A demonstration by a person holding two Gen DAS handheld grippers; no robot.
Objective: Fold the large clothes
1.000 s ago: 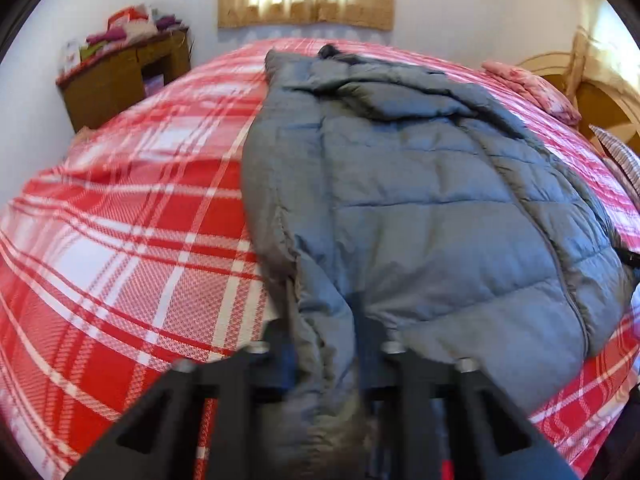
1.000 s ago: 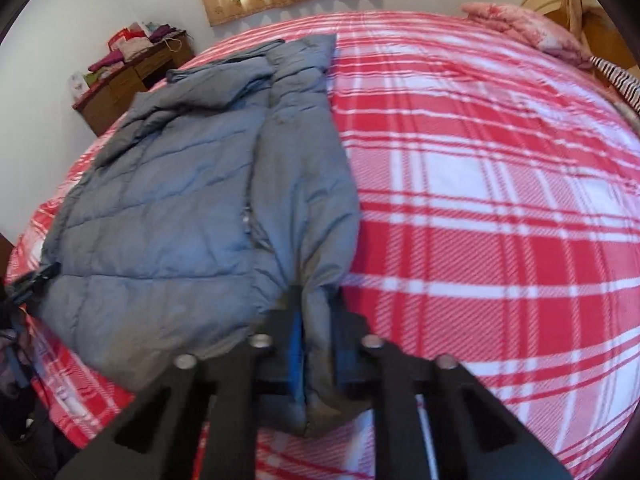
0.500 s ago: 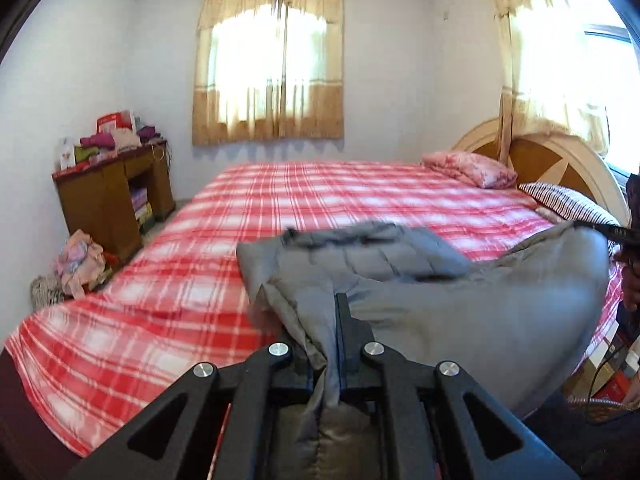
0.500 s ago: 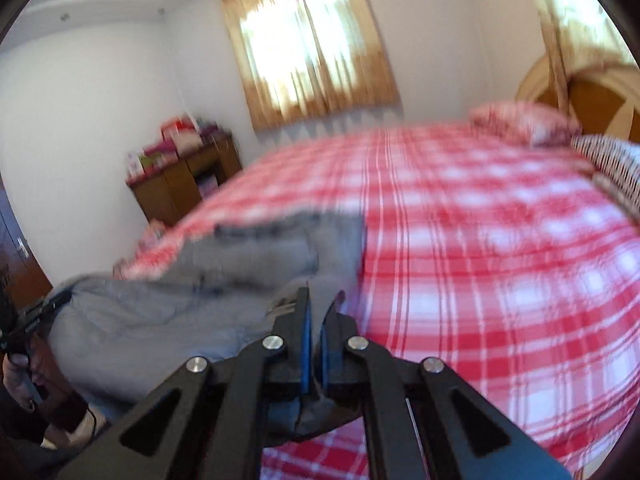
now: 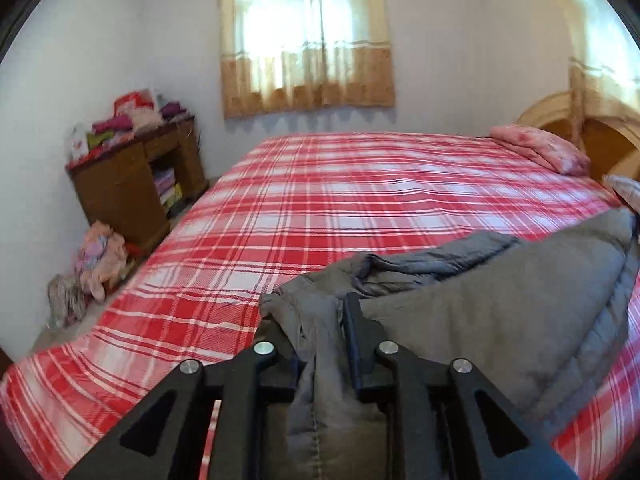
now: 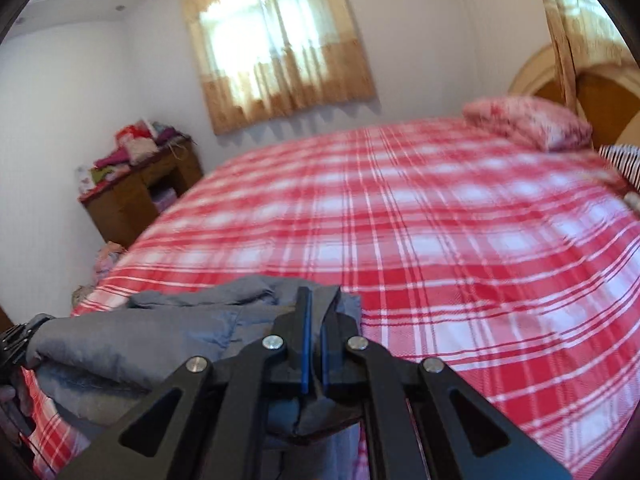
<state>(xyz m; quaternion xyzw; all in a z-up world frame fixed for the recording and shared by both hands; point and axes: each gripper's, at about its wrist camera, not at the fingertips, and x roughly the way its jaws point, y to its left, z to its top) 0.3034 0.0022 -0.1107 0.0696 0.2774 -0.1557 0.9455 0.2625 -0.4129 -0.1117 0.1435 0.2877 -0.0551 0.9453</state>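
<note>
jacket now lifted off bed | left hand-held gripper opening, fabric between | right hand-held gripper pinching jacket | dresser upper left

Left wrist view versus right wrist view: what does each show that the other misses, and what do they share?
Only the left wrist view shows the left gripper with jacket cloth between its opening jaws, and most of the floor pile of clothes by the wooden desk.

Only the right wrist view shows the right gripper shut on the jacket's edge, and a striped pillow.

Both show the grey jacket, the red plaid bed cover, the pink pillow and the curtained window.
</note>
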